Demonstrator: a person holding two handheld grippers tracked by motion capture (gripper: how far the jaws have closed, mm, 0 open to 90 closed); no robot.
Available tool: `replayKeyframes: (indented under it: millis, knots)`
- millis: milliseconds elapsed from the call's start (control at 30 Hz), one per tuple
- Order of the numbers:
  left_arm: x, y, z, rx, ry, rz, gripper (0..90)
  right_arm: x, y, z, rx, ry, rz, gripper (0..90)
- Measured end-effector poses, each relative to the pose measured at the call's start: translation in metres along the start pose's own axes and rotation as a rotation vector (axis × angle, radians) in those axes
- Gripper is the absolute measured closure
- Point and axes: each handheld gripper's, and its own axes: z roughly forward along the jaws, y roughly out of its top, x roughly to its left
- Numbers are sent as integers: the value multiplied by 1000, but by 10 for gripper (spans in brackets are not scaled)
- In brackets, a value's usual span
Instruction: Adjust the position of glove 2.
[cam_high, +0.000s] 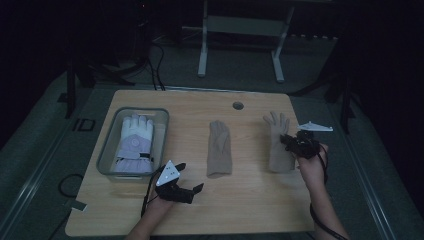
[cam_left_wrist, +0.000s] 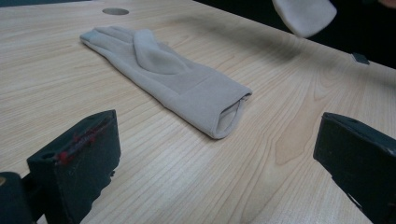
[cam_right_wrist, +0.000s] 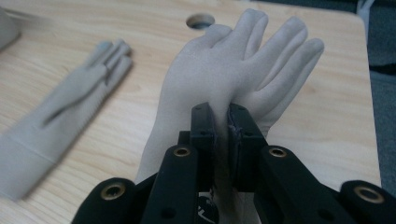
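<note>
Right gripper (cam_high: 289, 141): jaws closed on a pinched fold of the right glove (cam_high: 278, 145), seen close up in the right gripper view (cam_right_wrist: 223, 144).
Right glove: beige, fingers spread and pointing to the far edge; it sits at the table's right side, its edge toward the gripper caught between the jaws. Whether its cuff touches the wood cannot be told.
Left gripper (cam_high: 189, 176): jaws wide apart with nothing between them, near the front edge of the table (cam_high: 250, 210).
Left glove (cam_high: 219, 148): beige, flat at mid-table, fingers toward the far edge, open cuff (cam_left_wrist: 231, 114) facing the left gripper; apart from its jaws, near.
Bin (cam_high: 107, 145): clear, at the table's left, holding a white glove (cam_high: 134, 141); just beyond the left gripper.
Edges: right glove near the table's right edge; round hole (cam_high: 238, 105) near the far edge, beyond both beige gloves.
Open room: bare wood between the two beige gloves, between bin and left glove, and along the front strip between the hands.
</note>
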Motion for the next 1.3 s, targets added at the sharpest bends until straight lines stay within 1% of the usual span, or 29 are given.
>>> replayKeyframes:
  millis: [33, 67, 133, 167, 267, 367, 500, 633, 800, 967, 1033, 1100, 1167, 1233, 1300]
  knots:
    - [0, 0, 0, 0, 0, 0, 10, 0, 0, 0, 0, 0, 0, 821]
    - [-1, 0, 0, 1, 0, 4, 10, 5, 8, -3, -16, -3, 1, 821]
    - [-1, 0, 0, 1, 0, 6, 10, 10, 13, -4, -23, -3, -7, 821]
    - [-1, 0, 0, 1, 1, 6, 10, 12, 16, -4, -27, 4, 1, 820]
    - [-1, 0, 0, 1, 1, 7, 10, 22, 24, -5, -40, 10, -4, 821]
    - [-2, 0, 0, 3, 2, 13, 10, 33, 32, -5, -56, 4, -17, 820]
    - [-3, 0, 0, 7, 4, 21, 9, 49, 41, -3, -73, 25, -18, 820]
    - [-3, 0, 0, 4, 3, 21, 9, 64, 49, 1, -87, 52, -12, 819]
    - [-3, 0, 0, 2, 3, 23, 9, 86, 55, 12, -85, 83, -9, 819]
    - [-4, 0, 0, 0, 4, 23, 9, 108, 57, 25, -77, 112, 0, 818]
    - [-4, 0, 0, 0, 4, 25, 9, 117, 57, 32, -74, 127, 17, 818]
    - [-4, 0, 0, -2, 5, 25, 9, 126, 56, 39, -62, 127, 10, 817]
    - [-4, 0, -1, 0, 4, 26, 9, 133, 55, 46, -52, 140, 17, 817]
    - [-4, 0, -1, 0, 3, 26, 9, 141, 53, 53, -45, 141, 15, 816]
    - [-4, 0, -1, -3, 0, 25, 9, 147, 51, 60, -32, 152, 27, 815]
